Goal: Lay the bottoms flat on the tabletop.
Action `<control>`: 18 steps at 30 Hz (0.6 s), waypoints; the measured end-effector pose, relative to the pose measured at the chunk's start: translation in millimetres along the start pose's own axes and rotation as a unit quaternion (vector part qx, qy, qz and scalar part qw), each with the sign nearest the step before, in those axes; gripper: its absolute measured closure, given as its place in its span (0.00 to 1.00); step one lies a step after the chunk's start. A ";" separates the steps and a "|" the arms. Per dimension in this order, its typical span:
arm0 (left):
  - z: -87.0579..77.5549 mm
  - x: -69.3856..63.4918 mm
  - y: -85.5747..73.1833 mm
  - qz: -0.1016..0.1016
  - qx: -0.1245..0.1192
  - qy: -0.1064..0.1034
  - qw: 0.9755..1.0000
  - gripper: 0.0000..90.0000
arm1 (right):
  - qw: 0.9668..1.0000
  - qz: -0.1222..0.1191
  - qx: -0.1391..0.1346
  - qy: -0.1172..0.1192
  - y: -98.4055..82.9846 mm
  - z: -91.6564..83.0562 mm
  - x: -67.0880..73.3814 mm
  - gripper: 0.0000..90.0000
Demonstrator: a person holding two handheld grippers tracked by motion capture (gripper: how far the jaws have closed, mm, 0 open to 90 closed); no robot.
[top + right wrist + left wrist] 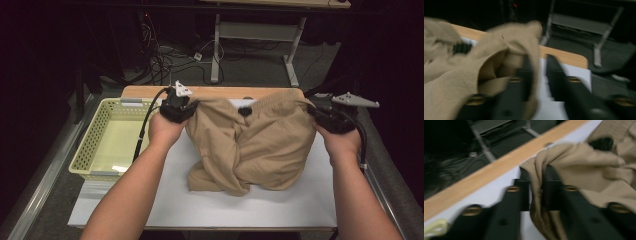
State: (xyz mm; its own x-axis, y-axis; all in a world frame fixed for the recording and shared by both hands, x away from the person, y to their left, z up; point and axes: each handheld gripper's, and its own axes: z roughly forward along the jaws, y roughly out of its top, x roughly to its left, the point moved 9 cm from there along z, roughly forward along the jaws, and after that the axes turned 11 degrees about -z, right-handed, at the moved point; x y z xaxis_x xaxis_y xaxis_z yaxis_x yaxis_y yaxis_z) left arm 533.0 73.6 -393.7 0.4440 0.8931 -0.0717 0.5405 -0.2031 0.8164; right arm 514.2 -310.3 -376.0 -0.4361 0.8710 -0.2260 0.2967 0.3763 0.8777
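Left gripper (186,107): you are holding it at the far left corner of the tan shorts (250,145). In the left gripper view a fold of the waistband is running between its 2 jaws (537,192); the jaws are standing partly apart and I cannot tell whether the pads are pressing.

Right gripper (320,116): you are holding it at the far right corner. Its own view is blurred; cloth (506,57) is draping over 1 jaw and a gap is showing beside it, so I cannot tell whether it is pinching.

Shorts: they are hanging lifted by the waistband at the far side, with the legs trailing crumpled onto the white mat (280,205) near you.

Slip risk: if either hold is loosening, that corner is likely dropping and the garment is swinging toward the other hand.

Snag risk: the black drawstring knot (244,111) is sitting at the waistband middle; pulling the 2 corners apart too hard could bunch the band there.

Far edge: the wooden table edge (220,91) is lying just beyond both grippers; carrying the band farther is risking cloth sliding off the back.

Left side: the yellow basket (90,145) is standing just beside your left hand (162,131).

Open room: the near half of the mat is lying bare, so you are having space toward yourself.
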 end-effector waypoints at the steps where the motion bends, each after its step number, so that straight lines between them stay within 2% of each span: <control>1: 2.0 1.4 0.1 -0.022 0.000 -0.008 1.000 0.66 | 1.000 0.006 0.015 -0.010 0.4 6.0 -5.7 0.73; 2: 2.7 -0.7 -2.7 -0.034 0.001 -0.021 0.999 0.66 | 1.000 0.010 0.024 -0.010 -1.3 9.7 -7.1 0.73; 3: 2.4 -5.8 -7.5 -0.033 -0.004 -0.032 0.999 0.64 | 1.000 0.009 0.026 -0.005 -3.8 11.0 -5.3 0.73; 7: -3.4 -34.0 -42.4 0.006 -0.005 -0.069 0.998 0.62 | 1.000 -0.003 0.016 0.012 -22.9 0.9 14.5 0.72; 11: -18.9 -57.4 -86.2 0.011 0.000 -0.103 0.995 0.62 | 1.000 0.001 0.011 0.027 -48.8 -22.1 36.3 0.71; 15: -42.0 -73.9 -125.4 0.008 -0.001 -0.129 0.992 0.62 | 0.999 -0.003 0.005 0.038 -70.5 -51.3 61.5 0.71; 18: -56.2 -81.6 -150.1 0.009 0.009 -0.136 0.991 0.63 | 0.999 0.000 0.002 0.046 -83.7 -71.2 78.7 0.72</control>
State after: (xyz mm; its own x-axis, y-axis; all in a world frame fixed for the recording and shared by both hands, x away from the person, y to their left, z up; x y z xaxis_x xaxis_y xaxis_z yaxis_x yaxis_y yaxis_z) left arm 375.4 53.8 -478.2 0.6283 0.7488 -0.2109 0.5428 -0.2278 0.8084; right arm 394.6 -295.8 -437.1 -0.5126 0.8383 -0.1857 0.3003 0.3776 0.8759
